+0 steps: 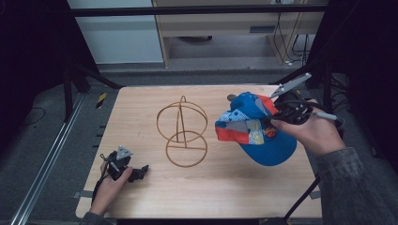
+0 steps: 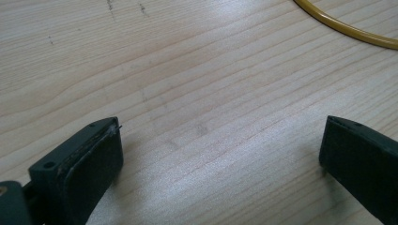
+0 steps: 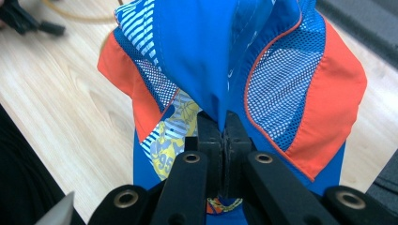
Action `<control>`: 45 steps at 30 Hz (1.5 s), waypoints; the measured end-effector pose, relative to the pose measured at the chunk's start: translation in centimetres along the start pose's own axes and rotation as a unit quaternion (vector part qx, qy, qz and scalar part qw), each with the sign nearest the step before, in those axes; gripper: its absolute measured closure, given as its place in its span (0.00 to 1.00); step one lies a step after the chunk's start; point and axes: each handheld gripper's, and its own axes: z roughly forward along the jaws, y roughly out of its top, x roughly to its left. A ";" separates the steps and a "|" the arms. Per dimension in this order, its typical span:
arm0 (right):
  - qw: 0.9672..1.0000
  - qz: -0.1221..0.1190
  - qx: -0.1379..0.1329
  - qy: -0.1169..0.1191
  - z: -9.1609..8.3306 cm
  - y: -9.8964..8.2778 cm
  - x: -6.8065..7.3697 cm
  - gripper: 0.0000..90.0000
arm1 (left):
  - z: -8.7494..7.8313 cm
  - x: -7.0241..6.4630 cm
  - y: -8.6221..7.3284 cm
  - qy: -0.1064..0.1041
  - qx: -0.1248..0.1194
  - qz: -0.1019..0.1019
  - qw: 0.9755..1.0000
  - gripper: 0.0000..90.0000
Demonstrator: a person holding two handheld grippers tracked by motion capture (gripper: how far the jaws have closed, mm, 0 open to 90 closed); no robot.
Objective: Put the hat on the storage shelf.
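Progress, as we judge it, stands near the midpoint: the right gripper (image 3: 224, 136) has its jaws pressed together on a fold of the cap (image 1: 256, 126), which hangs lifted off the table (image 1: 234, 187) directly ahead of that claw. What remains, in our estimate, is carrying the cap across to the wire stand (image 1: 182, 131) and seating it there; the stand sits bare, well to the left of the holding claw. The left gripper (image 1: 136, 172) rests low at the near table edge with its jaws spread wide and nothing between them; the stand's base ring lies ahead of it. Count: one cap, one wire stand, two grippers.
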 end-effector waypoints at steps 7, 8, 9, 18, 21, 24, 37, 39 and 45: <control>1.000 -0.004 -0.021 0.001 -1.8 2.2 -0.1 0.99 | 0.0 0.0 0.0 0.000 0.000 0.000 1.000 0.00; 1.000 -0.006 -0.023 0.001 -2.0 2.5 -0.1 0.99 | 0.0 0.0 0.0 0.000 0.000 0.000 1.000 0.00; 1.000 -0.005 -0.025 0.001 -2.2 2.8 0.0 0.99 | 0.0 0.0 0.0 0.000 0.000 -0.001 1.000 0.00; 0.999 -0.009 -0.048 0.012 -3.3 5.7 0.2 0.99 | 0.0 0.0 0.0 0.000 0.002 0.000 1.000 0.00; 0.999 -0.018 -0.050 0.013 -3.3 6.8 0.5 0.99 | 0.0 0.0 0.0 0.000 0.002 0.000 1.000 0.00; 0.998 -0.022 -0.049 0.014 -3.3 7.6 0.9 0.99 | 0.0 0.0 0.0 0.000 0.002 0.000 1.000 0.00; 0.997 -0.040 -0.053 0.025 -3.1 8.9 2.2 0.99 | 0.0 0.0 0.0 -0.001 0.002 0.000 1.000 0.00; 0.997 -0.043 -0.059 0.030 -3.0 9.1 2.5 0.99 | 0.0 0.0 0.0 0.000 0.002 0.000 1.000 0.00; 0.995 -0.056 -0.069 0.037 -2.2 10.1 3.6 0.99 | 0.0 0.0 0.0 0.000 0.002 0.000 1.000 0.00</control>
